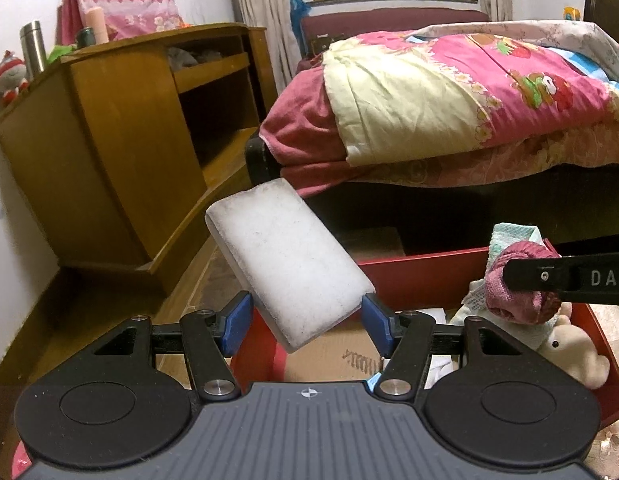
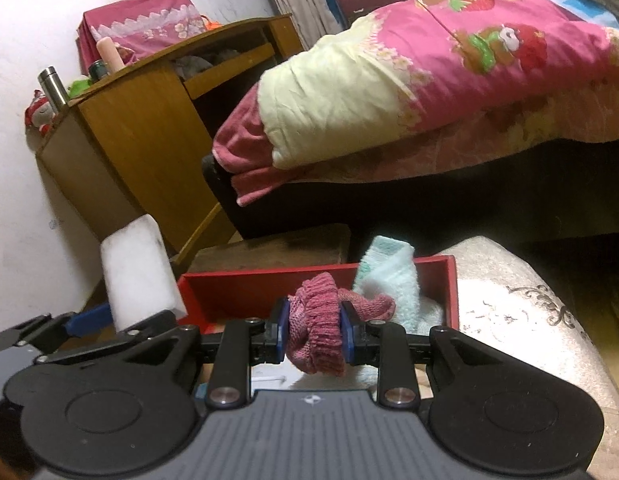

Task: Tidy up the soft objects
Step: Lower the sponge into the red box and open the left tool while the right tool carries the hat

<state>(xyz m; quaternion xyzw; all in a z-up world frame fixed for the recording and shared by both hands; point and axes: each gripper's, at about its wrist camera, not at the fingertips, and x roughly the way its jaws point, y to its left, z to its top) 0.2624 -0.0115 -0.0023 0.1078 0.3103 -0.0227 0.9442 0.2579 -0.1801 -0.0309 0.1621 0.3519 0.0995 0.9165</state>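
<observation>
My left gripper is shut on a white sponge block, held tilted above the red box; the sponge also shows in the right wrist view. My right gripper is shut on a pink knitted cloth, held over the red box. From the left wrist view the right gripper's finger pinches that pink cloth. A pale green towel and a cream plush toy lie in the box.
A bed with a pink quilt stands behind the box. A wooden cabinet stands at the left against the wall, with a steel flask on top. A patterned cushion lies right of the box.
</observation>
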